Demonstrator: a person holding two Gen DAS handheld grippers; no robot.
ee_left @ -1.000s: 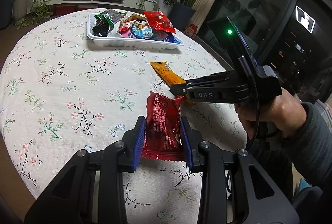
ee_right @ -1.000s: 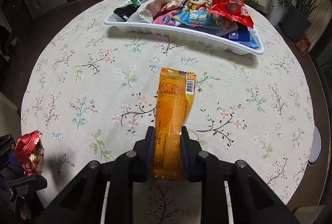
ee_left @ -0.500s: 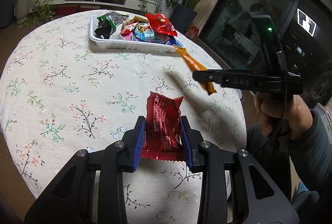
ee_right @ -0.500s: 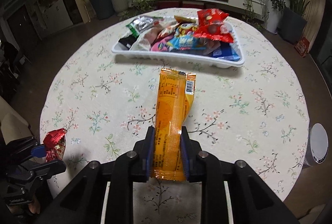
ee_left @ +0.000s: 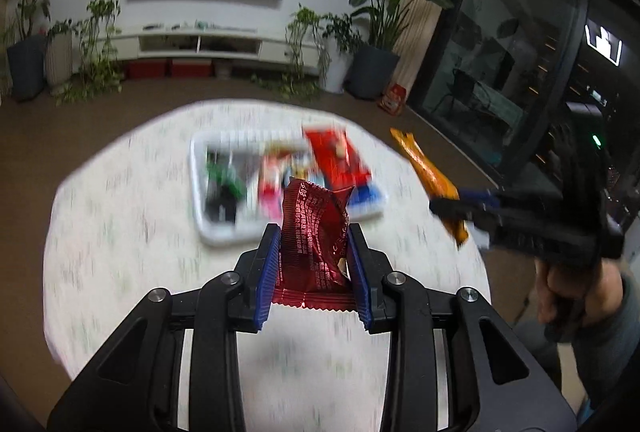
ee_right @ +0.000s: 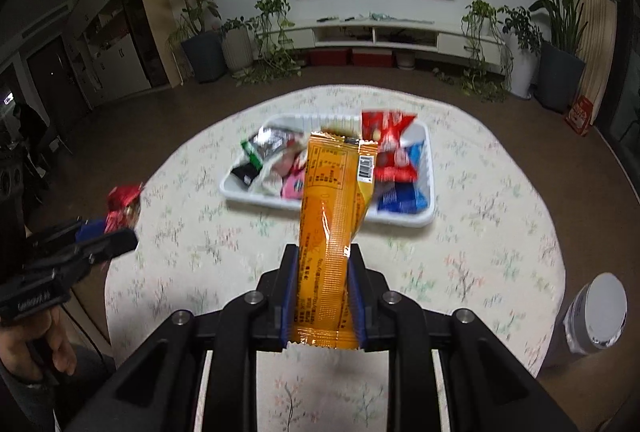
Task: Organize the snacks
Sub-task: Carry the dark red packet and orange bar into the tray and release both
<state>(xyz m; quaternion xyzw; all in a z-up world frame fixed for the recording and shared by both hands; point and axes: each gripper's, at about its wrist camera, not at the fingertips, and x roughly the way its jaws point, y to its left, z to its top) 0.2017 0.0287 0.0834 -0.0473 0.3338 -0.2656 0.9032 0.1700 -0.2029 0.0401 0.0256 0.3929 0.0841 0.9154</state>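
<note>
My left gripper (ee_left: 314,232) is shut on a dark red snack packet (ee_left: 314,232), held in the air above the round table. My right gripper (ee_right: 322,252) is shut on a long orange snack packet (ee_right: 336,200), also lifted clear of the cloth. Beyond both lies a white tray (ee_right: 428,152) heaped with several snack packets. In the left wrist view the right gripper (ee_left: 452,210) shows at the right with the orange packet (ee_left: 424,168) sticking up from it. In the right wrist view the left gripper (ee_right: 110,226) shows at the left with the red packet (ee_right: 124,202).
A floral cloth covers the round table (ee_right: 500,232). A white bin (ee_right: 596,312) stands on the floor at the table's right. A low TV bench (ee_right: 380,32) and potted plants (ee_right: 200,44) line the far wall. A hand (ee_left: 576,292) grips the right tool.
Both grippers have risen with their packets, so the table and tray look farther below. The right gripper has swung from near the left one out to the right.
</note>
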